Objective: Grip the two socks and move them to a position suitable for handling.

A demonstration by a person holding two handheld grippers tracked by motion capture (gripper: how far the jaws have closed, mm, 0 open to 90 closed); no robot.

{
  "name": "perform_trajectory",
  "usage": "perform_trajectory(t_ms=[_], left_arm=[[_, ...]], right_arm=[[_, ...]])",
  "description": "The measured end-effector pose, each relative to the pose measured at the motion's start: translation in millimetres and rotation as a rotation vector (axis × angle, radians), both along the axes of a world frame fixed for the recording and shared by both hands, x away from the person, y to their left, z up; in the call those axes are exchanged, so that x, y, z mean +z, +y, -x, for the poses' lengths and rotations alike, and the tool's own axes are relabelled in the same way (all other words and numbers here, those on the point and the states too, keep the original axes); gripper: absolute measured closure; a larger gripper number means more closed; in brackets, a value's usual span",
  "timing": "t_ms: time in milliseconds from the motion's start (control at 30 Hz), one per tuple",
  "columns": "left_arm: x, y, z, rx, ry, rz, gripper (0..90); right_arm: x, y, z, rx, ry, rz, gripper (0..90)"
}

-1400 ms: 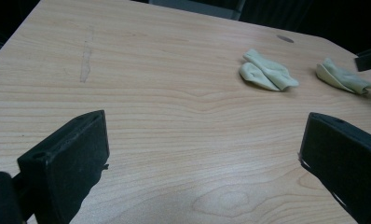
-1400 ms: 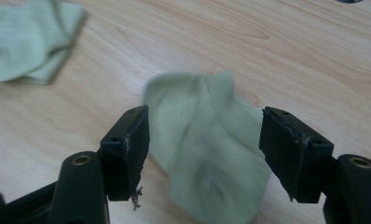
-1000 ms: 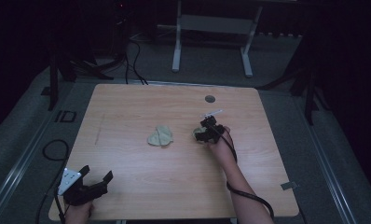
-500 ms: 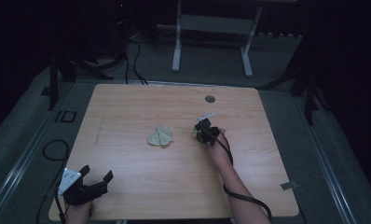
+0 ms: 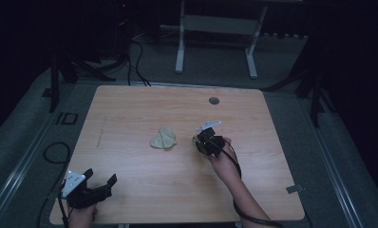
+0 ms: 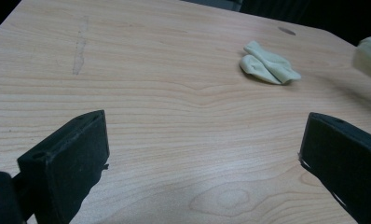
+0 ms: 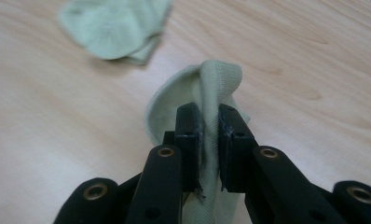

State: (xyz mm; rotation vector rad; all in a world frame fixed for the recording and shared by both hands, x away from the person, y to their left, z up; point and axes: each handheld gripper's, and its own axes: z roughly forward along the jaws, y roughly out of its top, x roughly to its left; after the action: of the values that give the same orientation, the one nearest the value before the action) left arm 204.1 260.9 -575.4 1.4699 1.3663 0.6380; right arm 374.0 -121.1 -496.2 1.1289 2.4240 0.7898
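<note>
Right gripper (image 7: 210,140): fingers (image 7: 189,135) have just been closing and now pinch a pale green sock (image 7: 211,88) by a fold, the fabric bunched above the tips. High view: right gripper (image 5: 202,141) sits mid-worktop, just right of a second pale green sock (image 5: 163,138) lying crumpled on the wood, the two apart. Worktop (image 5: 130,109) is light wood with a small dark disc (image 5: 213,100) near its far edge. Left gripper (image 5: 99,186) at the near left corner, fingers (image 6: 67,158) spread wide, nothing between them, above bare wood.
</note>
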Motion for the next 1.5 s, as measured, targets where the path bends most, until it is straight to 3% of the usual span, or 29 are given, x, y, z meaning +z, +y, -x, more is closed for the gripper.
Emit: perform_trajectory(t_ms=[133, 333, 467, 633, 767, 800, 900, 967, 1067, 1100, 1200, 1300, 1367, 1500], left_arm=[[0.7, -1.2, 1.0, -0.004, -0.001, 0.004, 1.4], [2.7, -9.5, 2.5, -0.035, 0.0, 0.001, 1.5], [4.6, -20.0, 4.0, -0.079, 0.003, -0.004, 1.4], [6.4, -39.3, 5.6, -0.138, 0.022, -0.019, 1.4], [7.4, -56.0, 7.6, -0.19, 0.035, -0.038, 1.4], [7.5, -59.8, 7.7, -0.2, 0.042, -0.045, 1.4], [7.5, -72.4, 7.1, -0.241, 0.064, -0.05, 1.6], [9.8, -80.6, 7.3, -0.266, 0.063, -0.051, 8.3], [13.0, -93.7, 4.1, -0.328, 0.087, -0.029, 9.5], [13.0, -93.7, 4.1, -0.328, 0.087, -0.029, 11.7], [15.5, -117.5, -5.9, -0.413, 0.127, -0.017, 14.0], [14.5, -135.7, -15.6, -0.463, 0.166, -0.028, 14.4], [14.4, -146.7, -21.1, -0.491, 0.176, -0.047, 15.4], [12.2, -162.9, -33.2, -0.534, 0.211, -0.104, 27.7]], right_arm=[[3.3, 1.5, 27.1, 0.028, 0.003, -0.002, 79.9], [-4.7, 9.2, 65.4, 0.061, 0.013, 0.019, 79.9], [-11.6, 10.7, 86.6, 0.066, 0.023, -0.014, 79.3], [-30.8, 18.8, 103.2, 0.09, 0.048, 0.024, 78.9], [-49.8, 29.7, 112.8, 0.141, 0.065, 0.068, 76.9], [-51.0, 31.6, 115.3, 0.134, 0.044, 0.07, 75.1], [-47.4, 32.7, 116.4, 0.176, 0.063, 0.066, 60.9], [-37.1, 28.8, 118.3, 0.21, 0.066, 0.042, 51.3], [-14.5, 14.4, 116.3, 0.228, 0.036, -0.034, 49.6], [-14.5, 14.4, 116.3, 0.228, 0.036, -0.034, 49.6], [2.5, -2.4, 102.9, 0.25, 0.001, -0.056, 59.2], [0.5, -2.9, 97.6, 0.292, 0.027, -0.054, 62.8], [-7.7, -1.0, 94.8, 0.291, 0.056, -0.034, 62.8], [-27.1, 3.8, 91.4, 0.321, 0.103, -0.013, 63.3]])
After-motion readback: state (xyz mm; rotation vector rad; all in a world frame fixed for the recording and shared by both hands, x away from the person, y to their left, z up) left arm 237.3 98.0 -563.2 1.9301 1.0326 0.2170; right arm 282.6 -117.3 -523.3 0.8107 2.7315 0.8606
